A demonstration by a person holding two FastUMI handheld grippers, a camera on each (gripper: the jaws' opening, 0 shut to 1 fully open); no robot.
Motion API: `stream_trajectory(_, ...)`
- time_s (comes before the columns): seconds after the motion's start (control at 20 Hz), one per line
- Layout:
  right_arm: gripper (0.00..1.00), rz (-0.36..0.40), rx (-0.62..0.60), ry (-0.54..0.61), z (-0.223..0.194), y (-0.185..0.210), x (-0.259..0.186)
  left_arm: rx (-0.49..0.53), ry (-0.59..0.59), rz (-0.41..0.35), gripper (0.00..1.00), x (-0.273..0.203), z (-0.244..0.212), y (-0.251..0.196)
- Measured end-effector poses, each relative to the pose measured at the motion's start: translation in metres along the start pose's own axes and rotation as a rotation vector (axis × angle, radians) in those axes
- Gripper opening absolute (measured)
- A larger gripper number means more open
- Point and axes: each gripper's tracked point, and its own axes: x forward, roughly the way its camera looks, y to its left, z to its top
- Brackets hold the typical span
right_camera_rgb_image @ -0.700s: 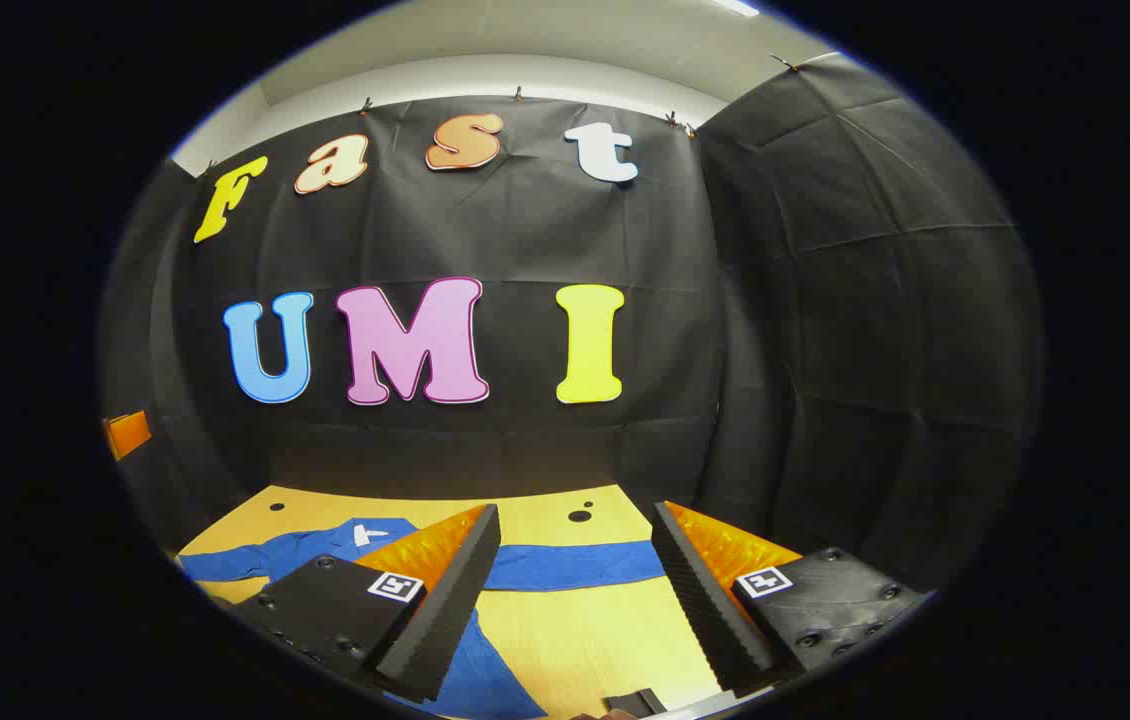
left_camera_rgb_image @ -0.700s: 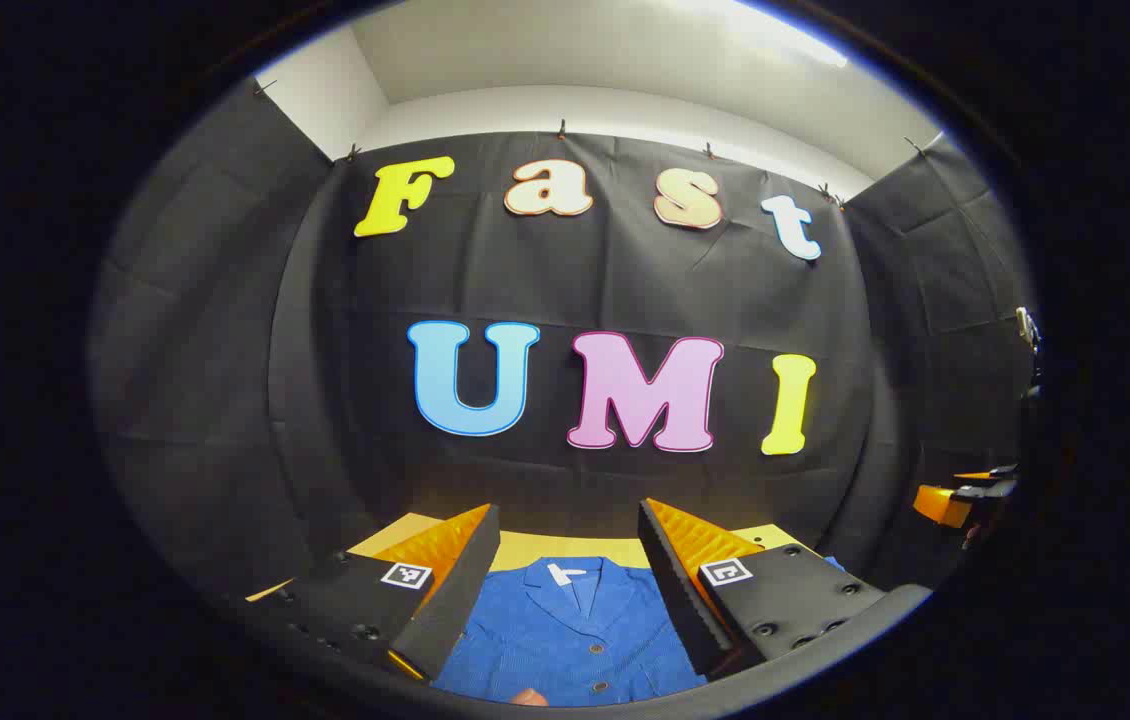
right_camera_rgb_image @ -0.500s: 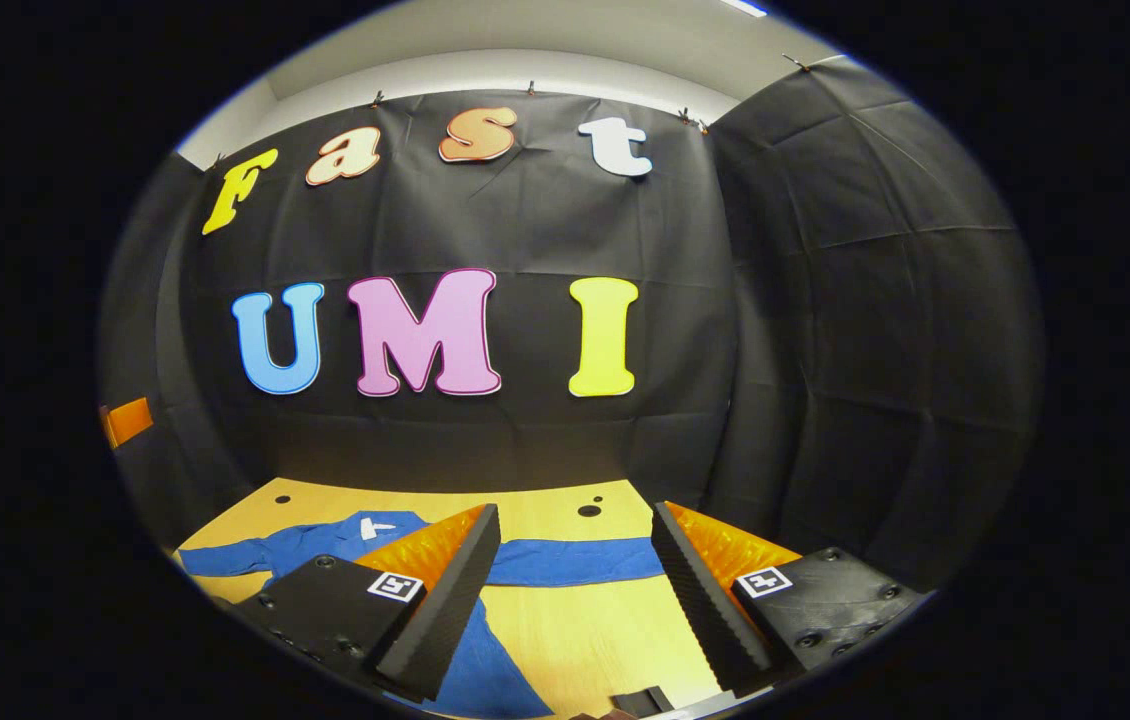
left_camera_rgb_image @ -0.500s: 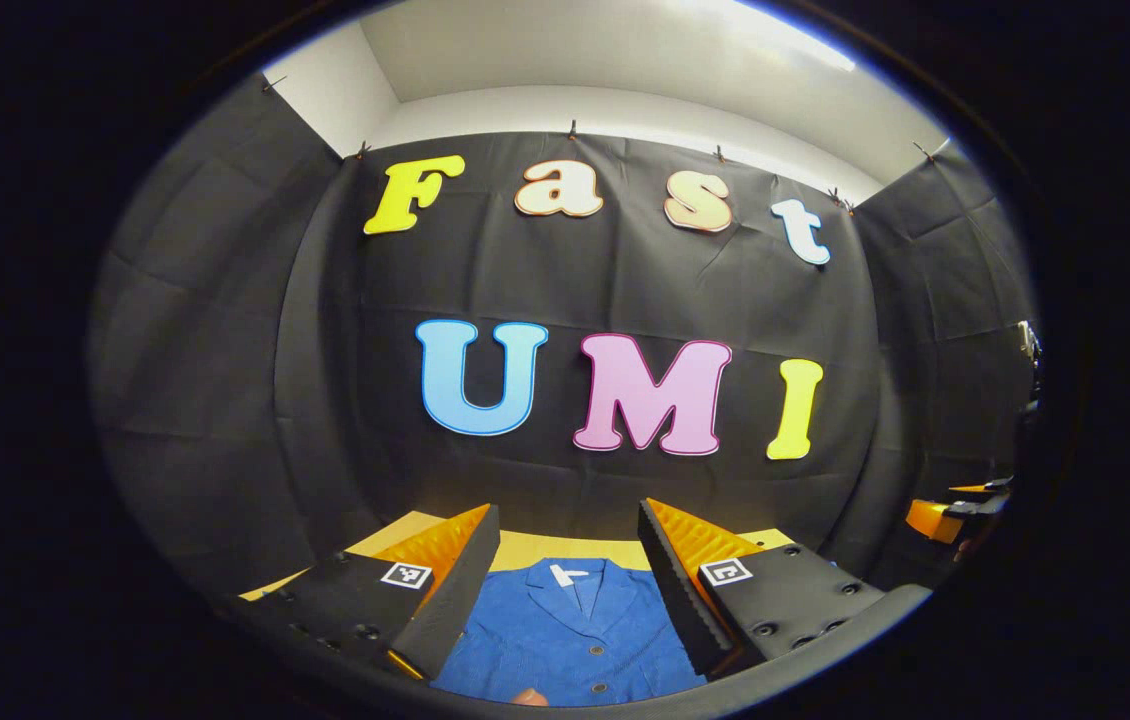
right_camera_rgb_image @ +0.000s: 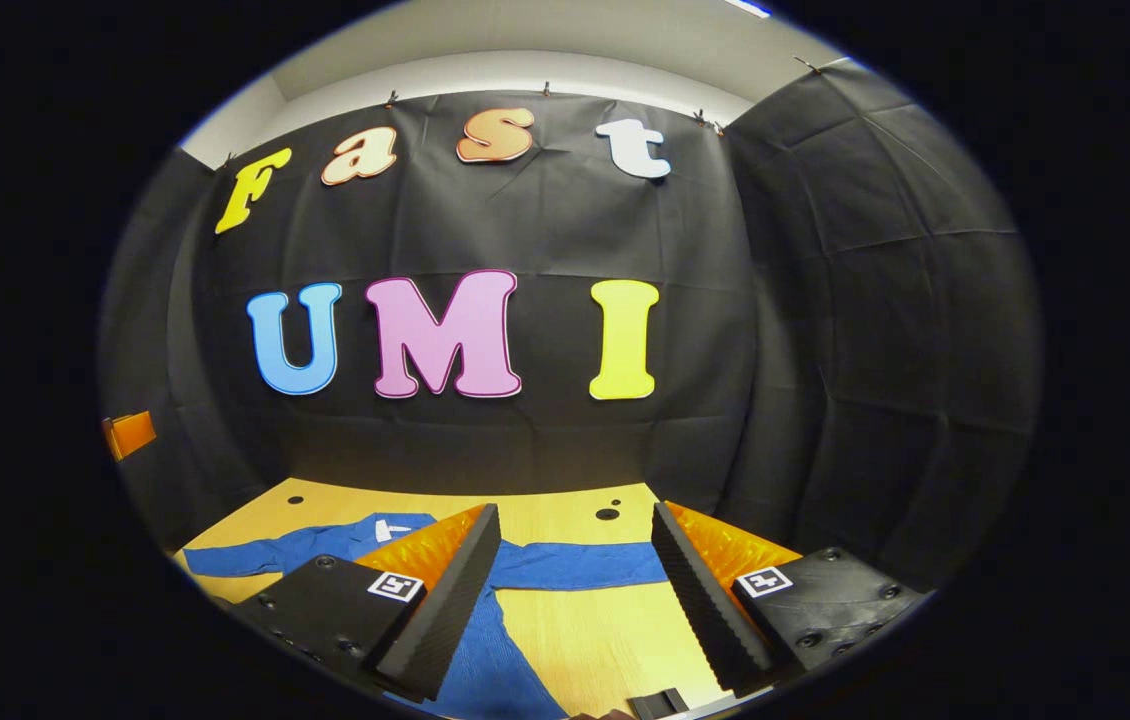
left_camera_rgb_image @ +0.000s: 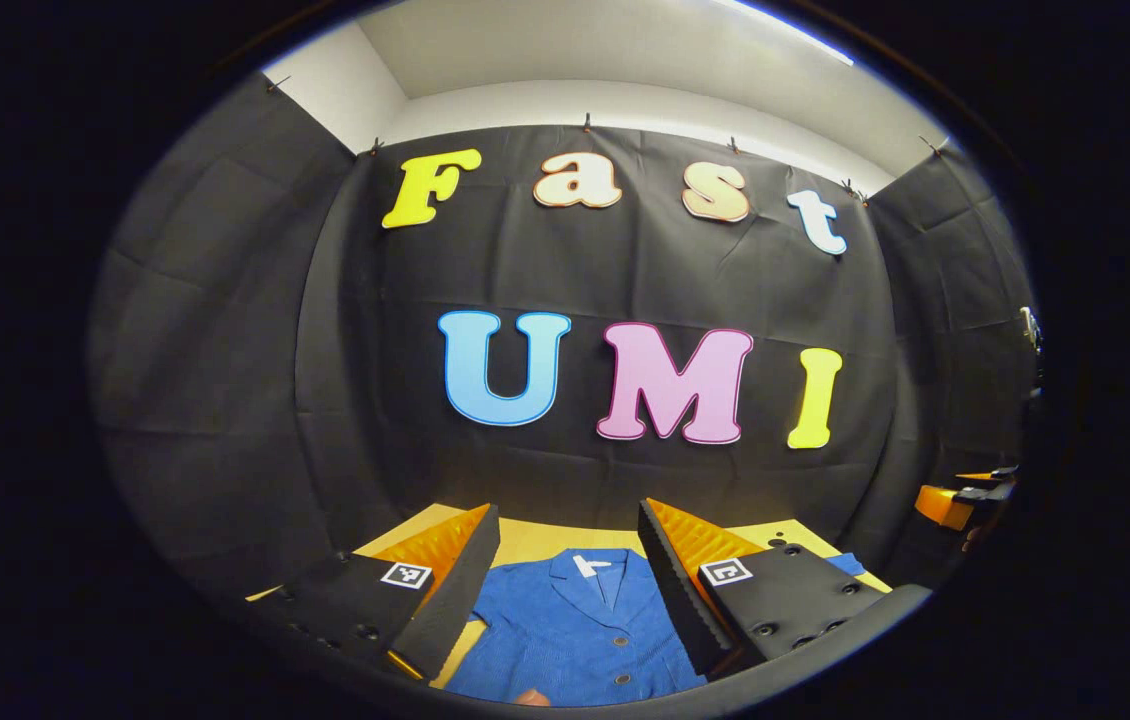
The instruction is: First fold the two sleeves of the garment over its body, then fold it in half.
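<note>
1. Left gripper view: the left gripper (left_camera_rgb_image: 565, 580) has its fingers spread wide apart, holding nothing, up above a blue button-up shirt (left_camera_rgb_image: 575, 640) lying flat on the wooden table (left_camera_rgb_image: 535, 540), collar at the far end. The other gripper (left_camera_rgb_image: 955, 500) peeks in far right.
2. Right gripper view: the right gripper (right_camera_rgb_image: 575, 590) is also wide apart and empty, over the shirt's right sleeve (right_camera_rgb_image: 575, 565), which stretches straight out across the table.

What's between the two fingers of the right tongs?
In the right gripper view, the open right tongs frame the shirt's outstretched blue sleeve lying across the wooden table. Bare table lies nearer, and nothing is gripped.
</note>
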Motion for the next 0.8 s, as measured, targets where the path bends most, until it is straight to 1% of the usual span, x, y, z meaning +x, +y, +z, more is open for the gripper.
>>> stream_trajectory(0.15,0.97,-0.005,0.004,0.01,-0.007,-0.004,0.003,-0.002,0.01,0.008,0.8,0.0,-0.003,0.004)
stream_trajectory(0.25,0.97,-0.013,-0.014,0.005,-0.008,-0.01,0.008,-0.009,0.011,0.007,0.8,-0.002,-0.004,0.003)
stream_trajectory(0.4,0.97,0.007,-0.06,-0.037,0.002,-0.015,0.02,-0.004,0.006,0.016,0.8,-0.001,-0.005,0.006)
stream_trajectory(0.45,0.97,0.007,-0.073,-0.044,0.003,-0.019,0.026,-0.005,0.009,0.015,0.8,0.0,-0.006,0.006)
stream_trajectory(0.5,1.0,0.006,-0.081,-0.03,0.0,-0.024,0.035,-0.01,0.014,0.013,0.8,0.001,-0.008,0.003)
stream_trajectory(0.55,0.97,0.006,-0.081,-0.006,-0.004,-0.029,0.042,-0.016,0.018,0.01,0.8,0.004,-0.009,0.001)
stream_trajectory(0.65,0.96,-0.009,-0.087,0.014,-0.006,-0.043,0.062,-0.019,0.026,0.001,0.8,0.01,-0.01,-0.005)
stream_trajectory(0.7,0.96,-0.008,-0.111,0.021,-0.011,-0.049,0.072,-0.015,0.026,0.001,0.8,0.014,-0.011,-0.007)
stream_trajectory(0.8,0.96,0.025,-0.155,0.035,-0.023,-0.056,0.095,0.003,0.021,0.015,0.8,0.018,-0.011,-0.008)
